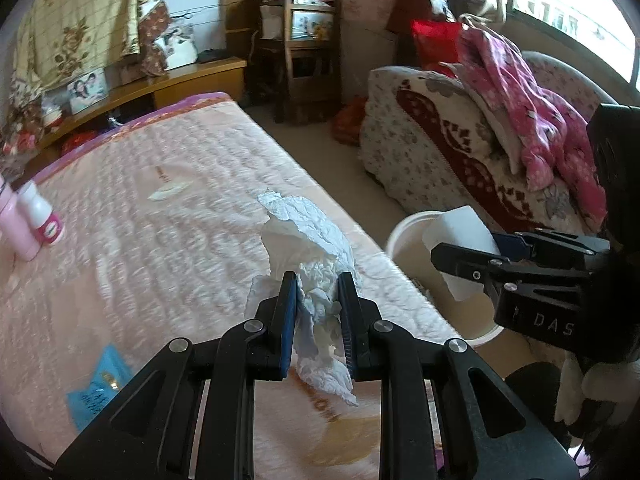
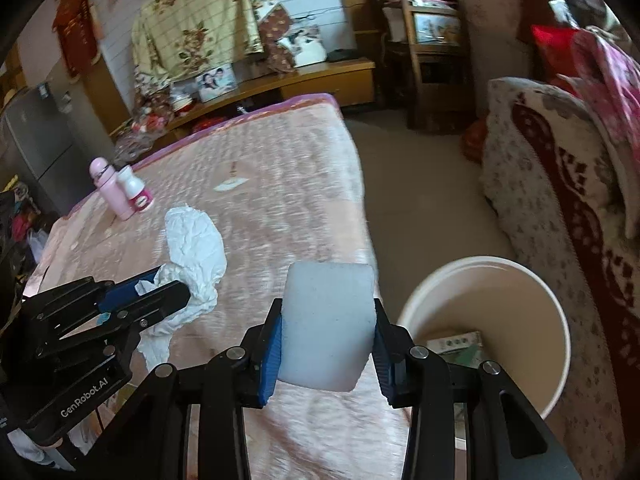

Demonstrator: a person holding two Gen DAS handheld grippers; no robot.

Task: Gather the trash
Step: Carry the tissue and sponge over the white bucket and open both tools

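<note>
Holding a white foam block (image 2: 326, 324) clamped in my right gripper (image 2: 326, 344), over the bed edge; the bin (image 2: 520, 276) stands just right of it, on the floor. My left gripper (image 1: 318, 312), farther from the bin, pinches crumpled tissue (image 1: 308, 236) above the bed (image 1: 160, 240).

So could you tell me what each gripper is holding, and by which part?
The left gripper pinches the crumpled tissue near its lower middle; the right gripper clamps the white foam block by its two side faces.
</note>
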